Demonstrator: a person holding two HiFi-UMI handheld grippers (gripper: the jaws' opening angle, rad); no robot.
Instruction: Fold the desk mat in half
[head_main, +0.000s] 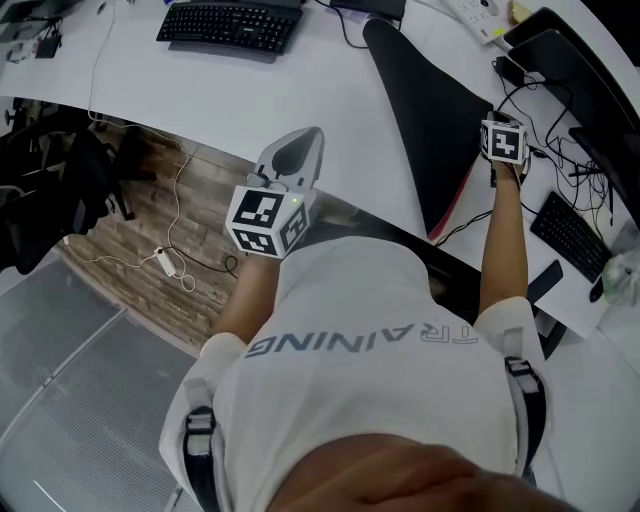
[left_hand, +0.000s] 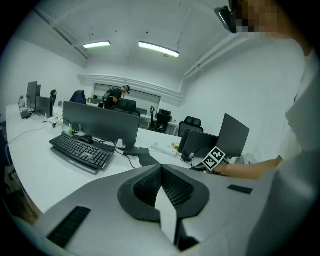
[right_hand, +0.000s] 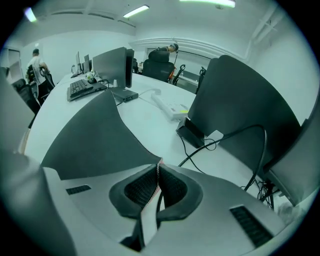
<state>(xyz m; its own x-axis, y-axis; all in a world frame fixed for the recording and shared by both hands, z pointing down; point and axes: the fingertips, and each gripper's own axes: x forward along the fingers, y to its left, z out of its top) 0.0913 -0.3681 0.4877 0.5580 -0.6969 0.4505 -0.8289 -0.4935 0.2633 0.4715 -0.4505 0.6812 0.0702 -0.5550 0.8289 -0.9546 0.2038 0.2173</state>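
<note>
The right tool (right_hand: 159, 167), on an outstretched arm and angled downward, is pinching an edge of the black mat (head_main: 425, 110) lying on the table (head_main: 300, 90). The left tool (head_main: 296, 152) is hovering closed and empty near the table's front edge.

A black keyboard (head_main: 230, 25) lies at the far side of the white desk (head_main: 300, 90). A second keyboard (head_main: 570, 235) sits to the right, near tangled black cables (head_main: 560, 150). Below the desk edge, a white power strip (head_main: 165, 262) rests on the wooden floor (head_main: 120, 275).
</note>
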